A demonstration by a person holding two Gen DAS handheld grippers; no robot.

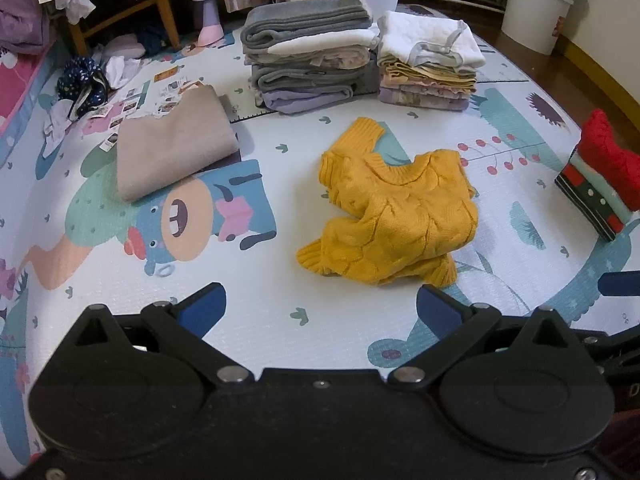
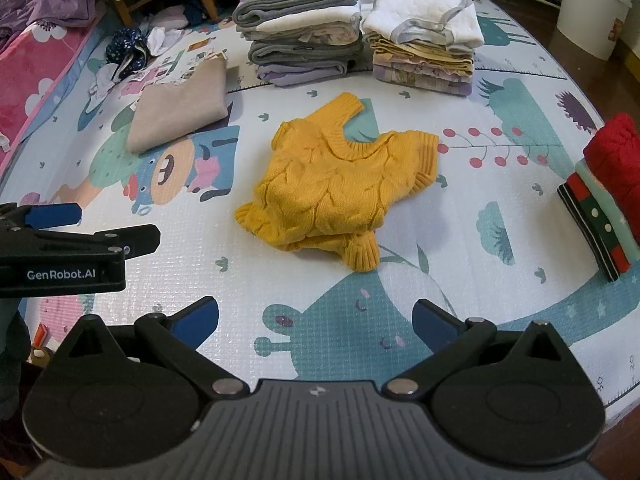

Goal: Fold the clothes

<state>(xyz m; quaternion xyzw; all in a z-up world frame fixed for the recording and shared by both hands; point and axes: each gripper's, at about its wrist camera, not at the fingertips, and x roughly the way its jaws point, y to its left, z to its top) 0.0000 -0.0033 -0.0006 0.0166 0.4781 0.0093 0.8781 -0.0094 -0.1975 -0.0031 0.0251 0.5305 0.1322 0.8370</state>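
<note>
A yellow cable-knit sweater (image 1: 394, 208) lies crumpled in the middle of the play mat (image 1: 280, 288), one sleeve stretched toward the far stacks. The right wrist view has the same sweater (image 2: 340, 188) just ahead. My left gripper (image 1: 320, 312) hovers open a short way in front of the sweater's near edge, nothing between its blue pads. My right gripper (image 2: 316, 322) is open too, empty, a bit nearer than the sweater. The left gripper (image 2: 60, 248) shows from the side at the left edge of the right wrist view.
A folded beige garment (image 1: 176, 144) lies to the left. Two stacks of folded clothes (image 1: 308, 60) (image 1: 430, 64) stand at the back. A folded red and striped pile (image 1: 604, 184) sits at the right. Loose clothes, a wooden chair (image 1: 160, 8) and a white bucket (image 1: 538, 4) ring the mat.
</note>
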